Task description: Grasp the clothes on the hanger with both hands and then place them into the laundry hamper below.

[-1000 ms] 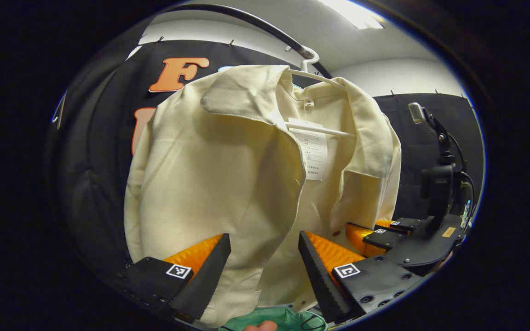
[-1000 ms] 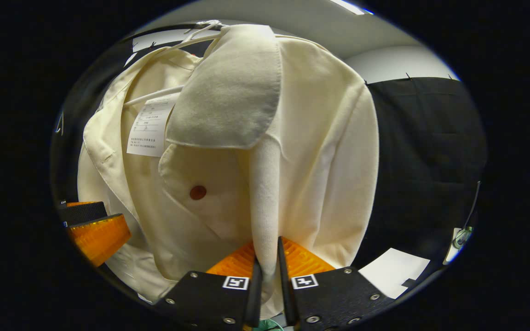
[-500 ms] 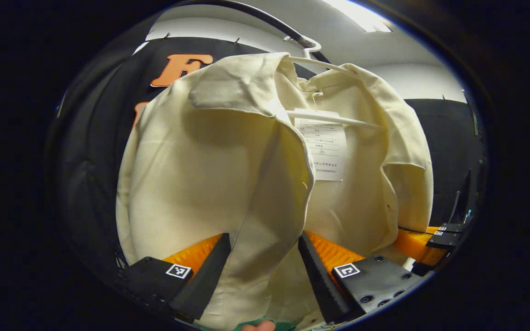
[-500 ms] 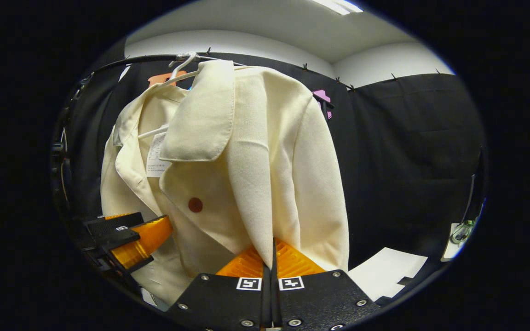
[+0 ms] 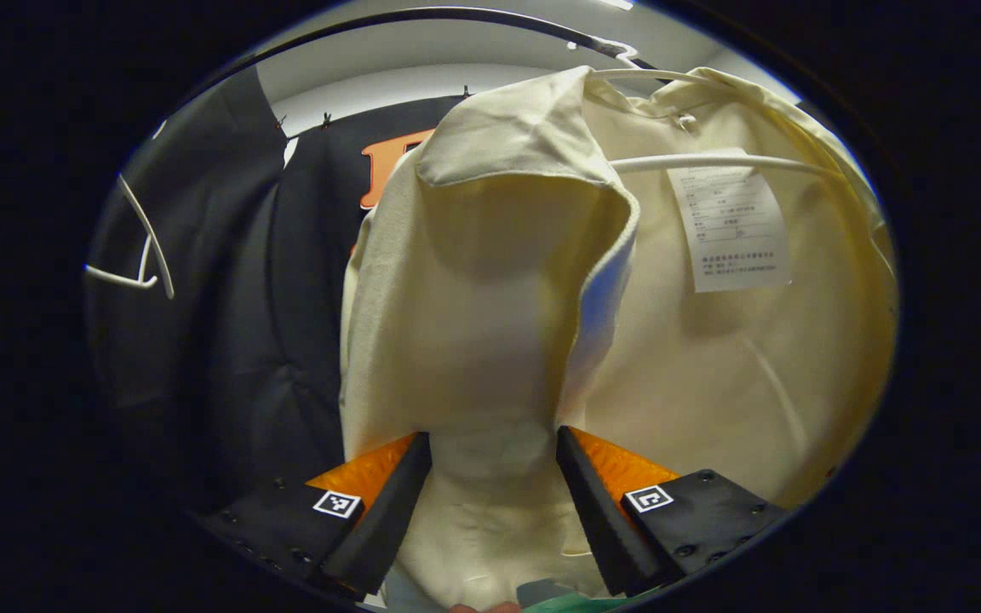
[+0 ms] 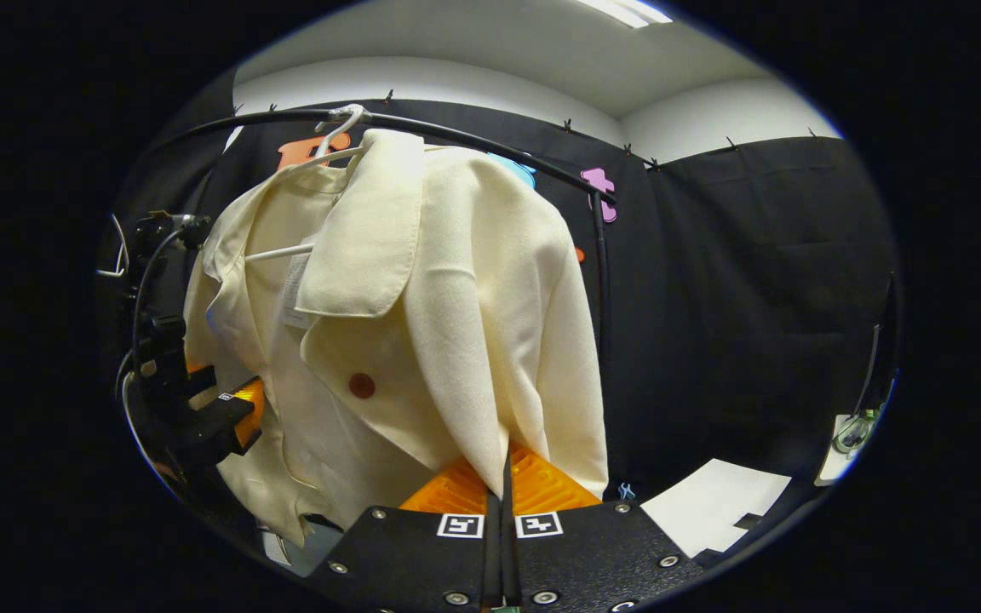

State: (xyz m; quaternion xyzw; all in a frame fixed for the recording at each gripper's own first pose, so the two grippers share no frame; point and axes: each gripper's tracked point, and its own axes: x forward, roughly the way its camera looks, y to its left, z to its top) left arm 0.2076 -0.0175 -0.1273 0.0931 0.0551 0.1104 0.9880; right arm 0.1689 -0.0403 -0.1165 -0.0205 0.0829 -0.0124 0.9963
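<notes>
A cream jacket (image 5: 490,323) hangs on a white hanger (image 5: 712,162) from a dark rail (image 5: 422,13). My left gripper (image 5: 491,438) is open, and a fold of the jacket's front panel, below the lapel, lies between its fingers. In the right gripper view the jacket (image 6: 456,298) hangs from the hanger's hook (image 6: 341,128), and my right gripper (image 6: 503,464) is shut on a pinched fold of its other front panel. The left gripper (image 6: 226,417) shows at the jacket's far side there. A strip of green (image 5: 593,603) peeks below the jacket.
A white label (image 5: 733,230) hangs inside the collar. An empty white hanger (image 5: 146,264) hangs on the left against the black cloth wall. The curved rail (image 6: 473,136) runs down to a post at the right. A white sheet (image 6: 716,502) lies on the floor.
My left gripper has pushed closer in, so the jacket's front fold now sits deeper between its still-open fingers. My right gripper stays shut on its fold and has drawn back a little.
</notes>
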